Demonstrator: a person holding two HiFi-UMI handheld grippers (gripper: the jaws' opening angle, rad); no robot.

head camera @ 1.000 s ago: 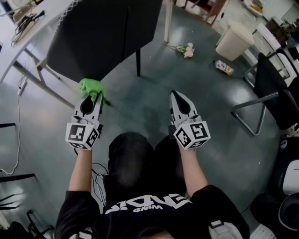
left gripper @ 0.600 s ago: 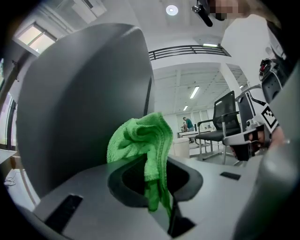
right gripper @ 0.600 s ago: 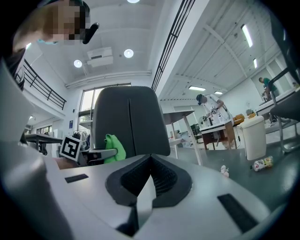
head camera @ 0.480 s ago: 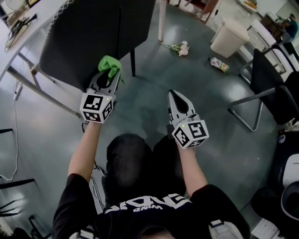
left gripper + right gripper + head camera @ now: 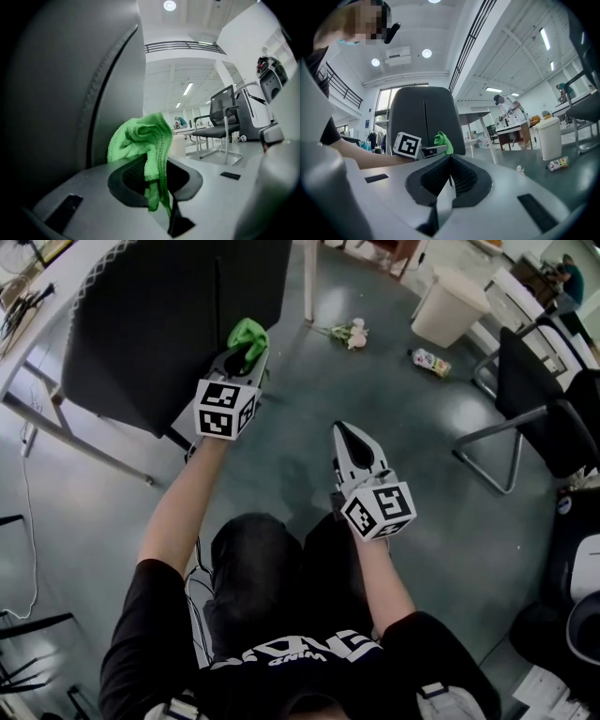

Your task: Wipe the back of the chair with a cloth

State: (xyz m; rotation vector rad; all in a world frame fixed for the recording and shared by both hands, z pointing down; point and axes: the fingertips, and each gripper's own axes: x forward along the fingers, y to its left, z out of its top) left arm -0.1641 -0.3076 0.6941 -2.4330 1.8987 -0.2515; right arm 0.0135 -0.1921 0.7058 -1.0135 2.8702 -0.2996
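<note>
The left gripper (image 5: 246, 352) has swung up and forward to the chair back (image 5: 141, 324), carrying the green cloth (image 5: 248, 333) with it. Its jaws are clamped on the cloth, which bunches out past their tips just beside the dark panel; whether it touches is unclear. The right gripper (image 5: 350, 439) hangs lower, well apart, its jaws pressed together on nothing.

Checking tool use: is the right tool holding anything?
No, the right tool has its jaws together with nothing between them.
</note>
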